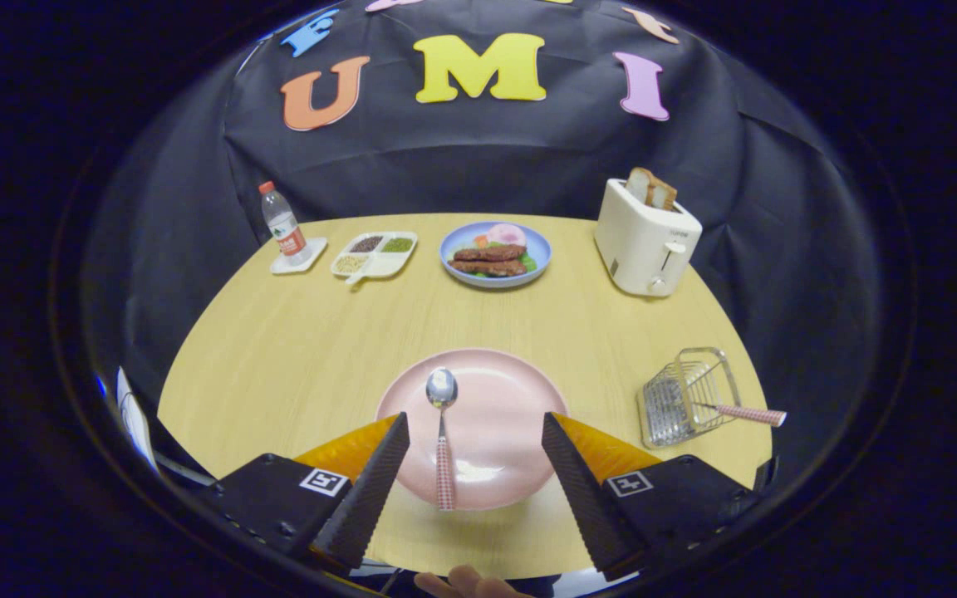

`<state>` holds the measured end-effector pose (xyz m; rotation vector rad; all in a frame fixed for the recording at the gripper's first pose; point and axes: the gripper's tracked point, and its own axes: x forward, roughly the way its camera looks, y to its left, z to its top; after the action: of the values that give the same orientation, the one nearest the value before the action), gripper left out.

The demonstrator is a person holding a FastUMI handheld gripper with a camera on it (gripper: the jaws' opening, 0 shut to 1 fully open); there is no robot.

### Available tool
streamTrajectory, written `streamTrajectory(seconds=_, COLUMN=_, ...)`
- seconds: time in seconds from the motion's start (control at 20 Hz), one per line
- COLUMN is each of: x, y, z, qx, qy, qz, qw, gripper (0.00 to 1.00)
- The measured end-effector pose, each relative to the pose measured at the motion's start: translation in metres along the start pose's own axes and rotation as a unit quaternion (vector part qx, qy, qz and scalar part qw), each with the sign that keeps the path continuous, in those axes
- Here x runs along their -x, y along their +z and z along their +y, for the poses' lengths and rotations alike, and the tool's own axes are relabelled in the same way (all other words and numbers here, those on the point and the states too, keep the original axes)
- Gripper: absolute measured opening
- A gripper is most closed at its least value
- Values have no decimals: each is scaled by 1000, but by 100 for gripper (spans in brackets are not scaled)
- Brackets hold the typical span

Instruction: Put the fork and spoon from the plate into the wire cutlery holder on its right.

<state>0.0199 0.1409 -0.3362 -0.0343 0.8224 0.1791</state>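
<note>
Our gripper (474, 432) hangs with jaws wide apart over the plate (520, 399). The spoon (443, 432) lies between them; we should descend straight, pinch its handle, then go to the holder (686, 399) at 3 o'clock.

plates 2 (478, 415) (495, 253) | spoon 1 (442, 432) | toaster 1 (646, 239) | bottle 1 (282, 223)

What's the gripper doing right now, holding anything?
Gripper: open, holding nothing; its fingers straddle the checked-handled metal spoon lying on the round pink plate.
</note>
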Motion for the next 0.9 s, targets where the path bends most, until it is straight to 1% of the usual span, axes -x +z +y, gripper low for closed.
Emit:
streamTrajectory(seconds=0.15, x=-19, y=-20, z=5, qx=11, qy=-14, qz=20, qw=1000, gripper=97)
streamTrajectory(seconds=0.35, x=-42, y=-37, z=11, qx=16, qy=-19, qz=46, qw=999, gripper=96)
streamTrajectory(seconds=0.4, x=-46, y=-38, z=12, qx=20, qy=-20, qz=48, qw=998, gripper=89)
streamTrajectory(seconds=0.55, x=-58, y=-39, z=21, qx=35, qy=-14, qz=56, qw=998, gripper=83)
streamTrajectory(seconds=0.65, x=-65, y=-38, z=22, qx=46, qy=-20, qz=58, qw=997, gripper=80)
streamTrajectory(seconds=0.7, x=-69, y=-41, z=26, qx=47, qy=-15, qz=65, qw=997, gripper=72)
streamTrajectory(seconds=0.85, x=-77, y=-48, z=27, qx=47, qy=-23, qz=81, qw=995, gripper=49)
streamTrajectory(seconds=0.9, x=-77, y=-49, z=27, qx=48, qy=-26, qz=81, qw=995, gripper=36)
